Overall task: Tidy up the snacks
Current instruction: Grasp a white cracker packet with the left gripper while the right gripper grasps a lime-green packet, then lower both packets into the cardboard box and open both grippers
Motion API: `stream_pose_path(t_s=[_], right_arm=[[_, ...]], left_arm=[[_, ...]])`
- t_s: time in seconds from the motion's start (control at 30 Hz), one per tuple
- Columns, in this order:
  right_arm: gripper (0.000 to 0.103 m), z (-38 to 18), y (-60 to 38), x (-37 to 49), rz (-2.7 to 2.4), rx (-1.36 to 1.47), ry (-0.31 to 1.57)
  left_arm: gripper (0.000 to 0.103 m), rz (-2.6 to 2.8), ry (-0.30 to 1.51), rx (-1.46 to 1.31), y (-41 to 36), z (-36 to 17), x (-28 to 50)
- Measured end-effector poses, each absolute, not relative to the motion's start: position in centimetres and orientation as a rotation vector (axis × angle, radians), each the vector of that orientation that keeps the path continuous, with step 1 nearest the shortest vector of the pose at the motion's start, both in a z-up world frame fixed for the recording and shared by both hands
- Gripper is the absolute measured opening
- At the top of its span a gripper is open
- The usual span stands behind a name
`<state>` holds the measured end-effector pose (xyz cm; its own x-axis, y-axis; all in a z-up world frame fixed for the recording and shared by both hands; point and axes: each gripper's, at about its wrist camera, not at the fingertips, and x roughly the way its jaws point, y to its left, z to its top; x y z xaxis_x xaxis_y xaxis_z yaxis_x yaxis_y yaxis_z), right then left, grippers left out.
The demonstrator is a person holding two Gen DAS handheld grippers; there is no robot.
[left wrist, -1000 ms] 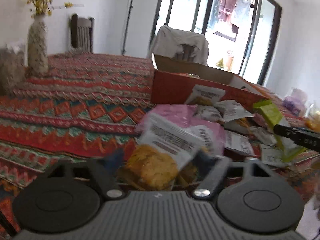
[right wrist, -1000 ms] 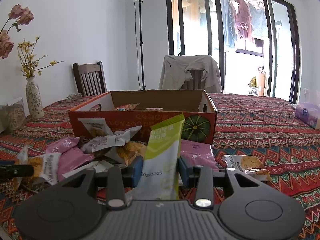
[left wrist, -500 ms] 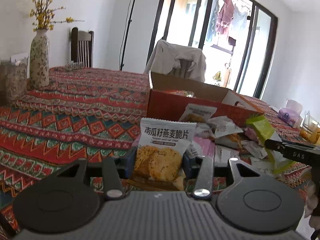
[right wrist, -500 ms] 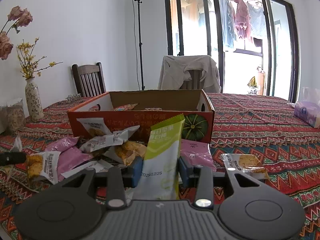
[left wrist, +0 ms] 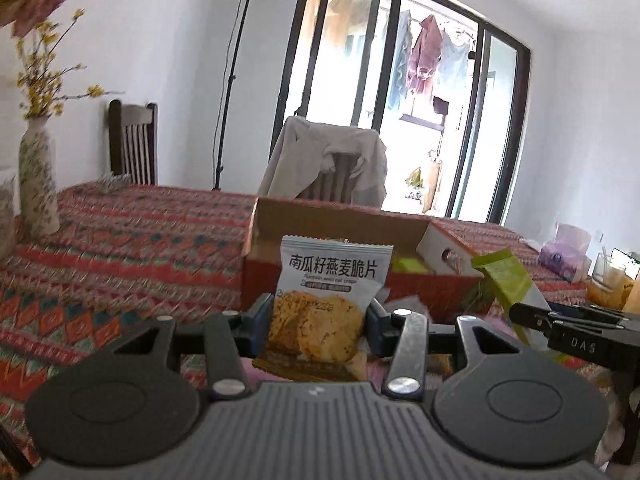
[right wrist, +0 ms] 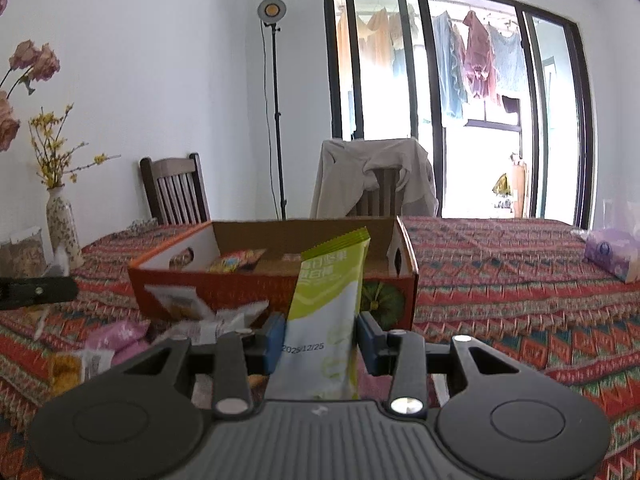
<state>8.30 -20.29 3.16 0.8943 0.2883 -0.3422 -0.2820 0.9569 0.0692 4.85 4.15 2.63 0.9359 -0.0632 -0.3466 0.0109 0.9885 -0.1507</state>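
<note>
The left gripper [left wrist: 318,320] is clamped on a glossy white cracker packet [left wrist: 326,292], rectangular with a crimped top edge, held upright at lower centre. The right gripper [right wrist: 320,340] is clamped on a slim green-and-white sachet [right wrist: 326,312], tilted slightly right. Beyond both, crinkled loose packets [right wrist: 208,320] lie heaped on the woven patterned tablecloth [right wrist: 500,292]. Behind them stands an open orange cardboard box [right wrist: 240,288], mid-frame.
</note>
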Motion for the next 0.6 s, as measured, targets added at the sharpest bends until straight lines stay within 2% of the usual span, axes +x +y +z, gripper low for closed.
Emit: stream_pose_path(t_s=[0.4,0.6], right_arm=[[0.039,6.6,-18.9,13.4,0.298,0.011,0.265],[0.039,8.0,-18.0,16.8,0.299,0.017,0.256]], left_arm=[[0.048,-0.019,0.296,-0.13,-0.2,6.5,12.3],[0.048,0.016,0.32,-0.119,-1.7,7.1,16.4]])
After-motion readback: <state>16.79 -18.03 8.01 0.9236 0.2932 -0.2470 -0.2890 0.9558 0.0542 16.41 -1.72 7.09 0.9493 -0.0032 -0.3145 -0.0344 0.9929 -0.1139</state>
